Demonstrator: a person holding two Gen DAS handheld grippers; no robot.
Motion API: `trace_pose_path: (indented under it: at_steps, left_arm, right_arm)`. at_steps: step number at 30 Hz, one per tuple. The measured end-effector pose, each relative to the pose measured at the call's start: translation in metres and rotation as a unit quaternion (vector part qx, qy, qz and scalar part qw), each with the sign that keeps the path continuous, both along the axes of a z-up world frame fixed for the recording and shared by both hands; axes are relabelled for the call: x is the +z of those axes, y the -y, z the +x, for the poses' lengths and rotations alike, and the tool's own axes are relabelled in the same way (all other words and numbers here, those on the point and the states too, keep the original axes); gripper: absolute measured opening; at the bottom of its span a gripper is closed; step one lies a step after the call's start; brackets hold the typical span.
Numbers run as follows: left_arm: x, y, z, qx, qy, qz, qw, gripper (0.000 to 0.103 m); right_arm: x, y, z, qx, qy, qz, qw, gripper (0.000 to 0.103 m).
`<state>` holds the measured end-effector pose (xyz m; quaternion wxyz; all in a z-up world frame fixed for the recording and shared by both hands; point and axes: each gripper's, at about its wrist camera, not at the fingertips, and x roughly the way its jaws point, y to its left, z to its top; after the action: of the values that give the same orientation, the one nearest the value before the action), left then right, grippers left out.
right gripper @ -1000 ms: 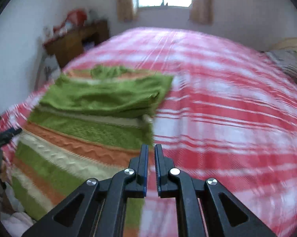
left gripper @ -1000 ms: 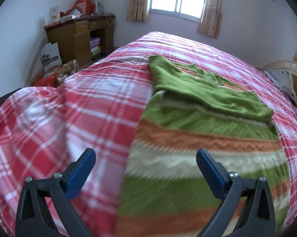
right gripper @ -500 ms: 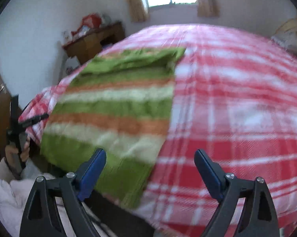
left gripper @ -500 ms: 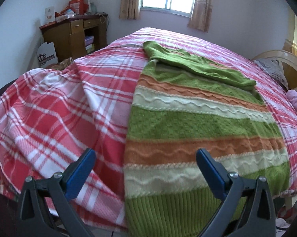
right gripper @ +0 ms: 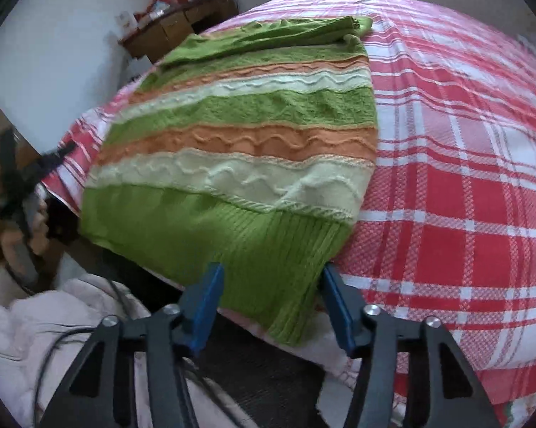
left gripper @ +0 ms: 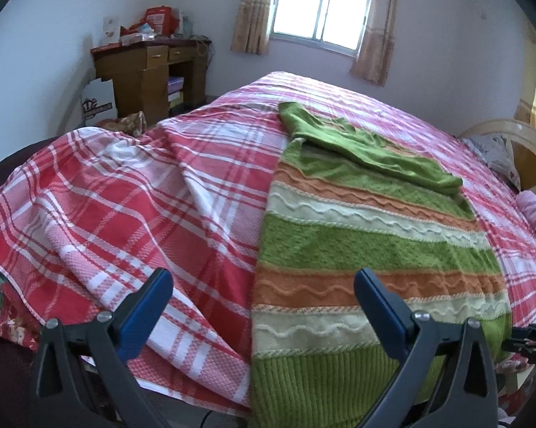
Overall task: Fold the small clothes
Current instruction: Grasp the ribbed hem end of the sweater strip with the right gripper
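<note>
1. The striped sweater (left gripper: 367,246) lies flat on the bed (left gripper: 125,214), hem hanging over the near edge.
2. Left gripper (left gripper: 260,306): fingers released, wide apart, empty.
3. Right gripper (right gripper: 271,303): fingers closing around the hem, not yet pressing.

Soft daylight from the blown-out window (left gripper: 321,10) (fisheye-bent, dark-cornered edges), slight motion blur.

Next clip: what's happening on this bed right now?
A person with a gripping tool in each hand is folding a striped sweater laid out on a plaid bedspread, its sleeves already folded across the top. The right tool is at the sweater's ribbed hem at the bed's edge, jaws closing around its corner but not yet pressing. The left tool hovers wide open at the other bottom corner, holding nothing.
</note>
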<state>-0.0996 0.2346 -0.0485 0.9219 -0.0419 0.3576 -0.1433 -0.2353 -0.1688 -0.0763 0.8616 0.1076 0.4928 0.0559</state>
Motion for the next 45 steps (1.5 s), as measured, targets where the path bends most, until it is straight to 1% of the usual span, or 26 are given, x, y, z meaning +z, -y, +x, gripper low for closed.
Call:
trace_pose_path:
  at_steps: [3, 4, 5, 6, 7, 8, 10, 11, 13, 17, 18, 20, 22, 24, 26, 29, 31, 32, 35, 39, 41, 43, 44, 45]
  left_arm:
    - [0.001, -0.003, 0.001, 0.002, -0.002, -0.004, 1.0, 0.103]
    - [0.002, -0.004, 0.001, 0.003, -0.001, -0.005, 1.0, 0.103]
    - [0.003, -0.004, 0.001, 0.005, 0.002, -0.004, 1.0, 0.103]
    - [0.004, -0.004, 0.001, 0.006, 0.003, -0.002, 1.0, 0.103]
    - [0.005, -0.006, 0.001, 0.008, 0.006, -0.001, 1.0, 0.103]
    - [0.007, -0.007, 0.0, 0.01, 0.008, -0.001, 0.9999, 0.103]
    - [0.01, -0.011, 0.0, 0.015, 0.012, -0.003, 0.9998, 0.103]
    - [0.012, -0.014, 0.001, 0.018, 0.014, -0.005, 0.9997, 0.103]
    - [0.015, -0.018, 0.002, 0.021, 0.017, -0.007, 0.9996, 0.103]
    - [0.023, -0.025, 0.008, 0.03, 0.021, -0.009, 0.9993, 0.103]
    - [0.025, -0.026, 0.008, 0.033, 0.023, -0.007, 0.9992, 0.103]
    - [0.029, -0.029, 0.01, 0.037, 0.028, -0.003, 0.9989, 0.103]
    - [0.032, -0.032, 0.01, 0.041, 0.033, 0.0, 0.9986, 0.103]
    - [0.035, -0.034, 0.011, 0.038, 0.037, 0.007, 0.9986, 0.103]
    - [0.035, -0.035, 0.011, 0.032, 0.039, 0.017, 0.9986, 0.103]
    - [0.033, -0.036, 0.013, 0.024, 0.035, 0.023, 0.9988, 0.103]
    - [0.029, -0.034, 0.014, 0.007, 0.028, 0.02, 0.9994, 0.103]
    - [0.027, -0.033, 0.014, -0.006, 0.026, 0.016, 0.9995, 0.103]
    - [0.019, -0.02, 0.017, -0.047, 0.014, 0.006, 0.9987, 0.103]
    - [0.011, 0.0, 0.028, -0.077, 0.013, -0.015, 0.9969, 0.102]
    - [0.006, 0.008, 0.035, -0.086, 0.008, -0.031, 0.9958, 0.096]
    - [0.0, 0.016, 0.043, -0.093, -0.005, -0.032, 0.9951, 0.083]
    - [-0.003, 0.021, 0.046, -0.093, -0.011, -0.032, 0.9951, 0.08]
    - [-0.007, 0.024, 0.05, -0.094, -0.019, -0.037, 0.9947, 0.071]
  right_arm:
    - [0.0, 0.009, 0.002, -0.012, -0.001, 0.035, 0.999, 0.053]
    - [-0.001, 0.009, 0.002, -0.012, 0.0, 0.033, 0.999, 0.043]
    - [-0.001, 0.007, 0.003, -0.008, -0.004, 0.024, 1.0, 0.03]
    - [-0.003, 0.005, 0.004, 0.0, -0.014, 0.025, 1.0, 0.009]
    - [-0.005, 0.003, 0.005, 0.007, -0.024, 0.035, 0.999, 0.009]
    - [-0.004, 0.001, 0.004, 0.013, -0.023, 0.039, 0.999, 0.009]
    - [0.002, -0.003, 0.005, 0.025, -0.018, 0.041, 0.999, 0.009]
    - [0.008, -0.002, 0.006, 0.027, -0.01, 0.053, 0.998, 0.009]
    - [0.025, 0.003, 0.011, 0.033, 0.014, 0.1, 0.994, 0.009]
    - [0.065, 0.017, 0.037, 0.026, 0.079, 0.156, 0.984, 0.009]
    - [0.071, 0.023, 0.047, 0.017, 0.091, 0.166, 0.982, 0.009]
    - [0.079, 0.035, 0.072, -0.009, 0.11, 0.166, 0.98, 0.009]
    - [0.076, 0.05, 0.098, -0.042, 0.115, 0.172, 0.977, 0.009]
    - [0.066, 0.067, 0.121, -0.077, 0.11, 0.178, 0.975, 0.009]
    - [0.049, 0.076, 0.142, -0.109, 0.097, 0.167, 0.975, 0.009]
    - [0.02, 0.087, 0.155, -0.139, 0.068, 0.166, 0.974, 0.009]
    - [0.007, 0.086, 0.156, -0.144, 0.064, 0.175, 0.972, 0.009]
    - [0.008, 0.085, 0.155, -0.145, 0.071, 0.174, 0.971, 0.009]
    - [0.013, 0.082, 0.154, -0.141, 0.072, 0.16, 0.974, 0.009]
    - [0.012, 0.08, 0.156, -0.133, 0.067, 0.149, 0.978, 0.009]
    - [0.012, 0.08, 0.156, -0.134, 0.067, 0.151, 0.977, 0.009]
    - [0.01, 0.081, 0.157, -0.136, 0.067, 0.154, 0.976, 0.009]
    - [0.009, 0.081, 0.157, -0.136, 0.068, 0.155, 0.976, 0.009]
    - [0.009, 0.081, 0.157, -0.136, 0.068, 0.155, 0.976, 0.009]
